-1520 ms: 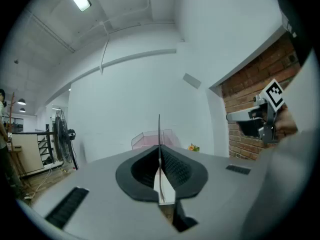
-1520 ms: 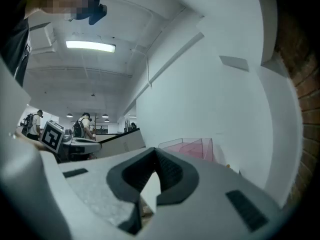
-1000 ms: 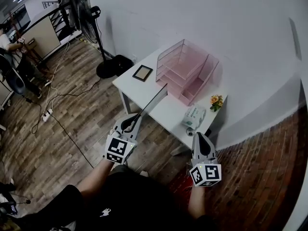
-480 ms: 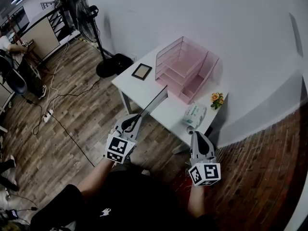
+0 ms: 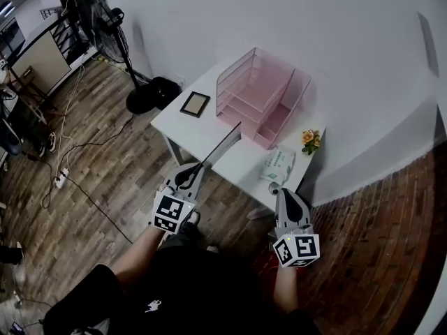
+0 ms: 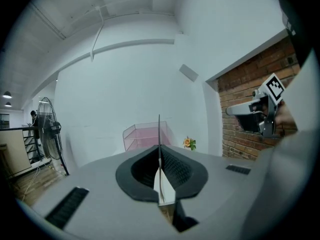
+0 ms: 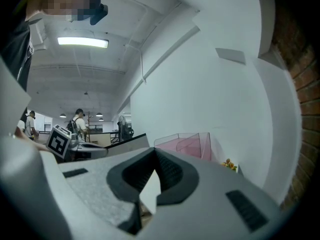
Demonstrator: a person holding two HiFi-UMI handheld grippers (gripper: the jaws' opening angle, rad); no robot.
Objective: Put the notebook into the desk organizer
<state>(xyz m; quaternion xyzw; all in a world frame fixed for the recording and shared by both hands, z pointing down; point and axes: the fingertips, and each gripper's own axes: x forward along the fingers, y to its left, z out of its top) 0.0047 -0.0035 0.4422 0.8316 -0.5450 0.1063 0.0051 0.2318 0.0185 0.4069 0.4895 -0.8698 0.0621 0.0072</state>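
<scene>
So my left claw (image 5: pixel 190 179) is clenched on the notebook (image 5: pixel 222 145). It's pinched by one end, and the rest sticks out ahead of the claw, up in the air. In the left gripper view I see it dead edge-on, just a thin vertical line between the dark pads, which are squeezed tight against it on both sides.

From the head view, the notebook's far end points at the pink desk organizer (image 5: pixel 260 93) and hangs over the near part of the white worktop (image 5: pixel 183 125). It's not touching the organizer, there's a clear gap, and it's not in any tray or slot yet. The organizer sits at the back of the worktop near the wall, with its stacked trays on the left and the upright slots on the right.

My right claw (image 5: pixel 282 195) is closed up too, but on nothing. In its own view the pads meet at the tips with only wall behind them. It's hanging off the right front corner of the worktop, well apart from the notebook.

Other stuff on the worktop:
- a small dark picture frame (image 5: pixel 195 103) lying flat to the left of the organizer
- a little orange flower (image 5: pixel 309 140) by the right edge
- a tissue pack (image 5: pixel 277 165) just in front of the flower

There's a standing fan (image 5: pixel 112 21) on the wooden floor off to the left.
</scene>
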